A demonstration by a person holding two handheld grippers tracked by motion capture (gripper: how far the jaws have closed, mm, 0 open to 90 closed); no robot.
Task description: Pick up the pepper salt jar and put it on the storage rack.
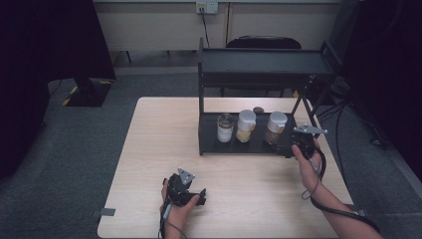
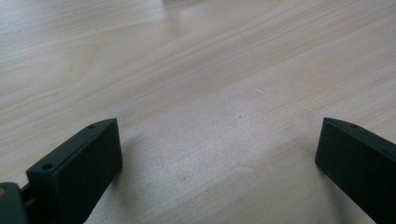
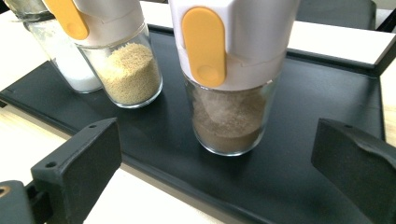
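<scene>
Three jars sit on the rack's lower shelf (image 1: pixel 209 144); my right gripper (image 3: pixel 219 163), jaws spread, faces the brown-powder jar (image 3: pixel 231 116) (rightmost). Next: ease forward, clamp. Left gripper (image 2: pixel 219 154) rests released on the table (image 2: pixel 187 70).

Grey carpet (image 1: pixel 59 149), wooden table (image 1: pixel 159 149), wall socket (image 1: pixel 207 7)

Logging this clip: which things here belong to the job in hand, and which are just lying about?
In the job:
- right tongs, open, aimed at the brown jar
- brown jar, on the rack bottom shelf
- rack

Lying about:
- yellow jar and white jar, same shelf
- small dark lump behind the rack
- left tongs, open over bare table
</scene>
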